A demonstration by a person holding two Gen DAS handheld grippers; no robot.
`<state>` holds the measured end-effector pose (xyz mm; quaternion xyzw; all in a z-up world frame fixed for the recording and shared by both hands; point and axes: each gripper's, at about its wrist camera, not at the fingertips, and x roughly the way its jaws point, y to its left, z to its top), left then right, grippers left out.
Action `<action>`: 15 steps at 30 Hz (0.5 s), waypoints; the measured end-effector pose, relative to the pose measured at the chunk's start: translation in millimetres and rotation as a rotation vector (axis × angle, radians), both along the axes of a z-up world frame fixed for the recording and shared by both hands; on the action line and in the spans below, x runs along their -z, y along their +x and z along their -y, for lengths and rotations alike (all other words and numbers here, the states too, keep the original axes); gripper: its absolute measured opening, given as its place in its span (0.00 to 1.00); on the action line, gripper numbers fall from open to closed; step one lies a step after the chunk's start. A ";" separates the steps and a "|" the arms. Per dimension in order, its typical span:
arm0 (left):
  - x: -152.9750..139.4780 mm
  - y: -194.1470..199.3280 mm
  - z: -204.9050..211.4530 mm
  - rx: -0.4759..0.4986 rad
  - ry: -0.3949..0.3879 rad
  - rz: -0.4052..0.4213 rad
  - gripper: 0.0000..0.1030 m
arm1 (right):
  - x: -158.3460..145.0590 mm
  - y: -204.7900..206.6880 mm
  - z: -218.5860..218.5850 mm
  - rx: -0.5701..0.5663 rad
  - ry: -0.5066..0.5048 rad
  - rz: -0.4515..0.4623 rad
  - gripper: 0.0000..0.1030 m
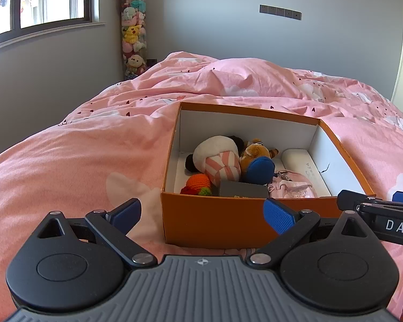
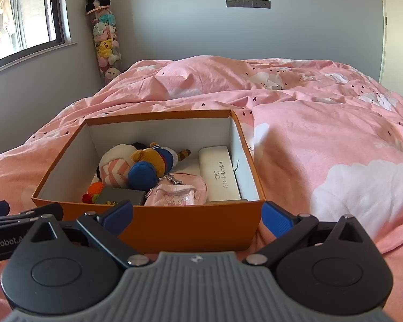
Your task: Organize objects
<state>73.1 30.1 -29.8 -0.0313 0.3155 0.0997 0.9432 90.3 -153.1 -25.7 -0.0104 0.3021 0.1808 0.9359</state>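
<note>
The orange box (image 1: 223, 222) sits on the pink bed (image 1: 80, 161) straight ahead of both tongs, its near wall just beyond their tips and its long axis running away toward the pillow end. The left tongs (image 1: 202, 214) are spread wide and hold nothing, centred on the box's near-left corner; the right tongs (image 2: 198, 216) are likewise spread and empty, centred on the near wall toward its right corner, so neither is clearly the nearer, and each faces its own half of the box. Inside, the things already lie packed: a striped plush (image 2: 115, 167) and a brown plush with blue parts (image 2: 147, 166) at the left and middle, a crocheted orange toy (image 2: 95, 189) and a dark small box (image 2: 123, 197) against the near wall, a pink pouch (image 2: 178, 193) beside them, and a white glasses case (image 2: 219, 174) lying lengthwise along the right wall. No loose item shows on the quilt in either view, so the sorting looks close to finished, though ground behind the cameras is unseen. The quilt is bare to the left of the box and wide open to its right, giving room to withdraw or swing out; the standing near wall is the edge either tongs would have to rise over to reach in, and the two tools are close side by side
</note>
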 end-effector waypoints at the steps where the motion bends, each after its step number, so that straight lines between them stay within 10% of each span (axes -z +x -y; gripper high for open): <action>1: 0.2 0.2 -0.2 -0.001 -0.002 -0.001 1.00 | 0.0 -0.1 -0.1 0.001 0.000 0.000 0.99; 15: 3.1 1.6 2.0 -0.003 0.004 -0.027 1.00 | 0.2 -0.5 0.2 0.001 0.000 -0.001 0.99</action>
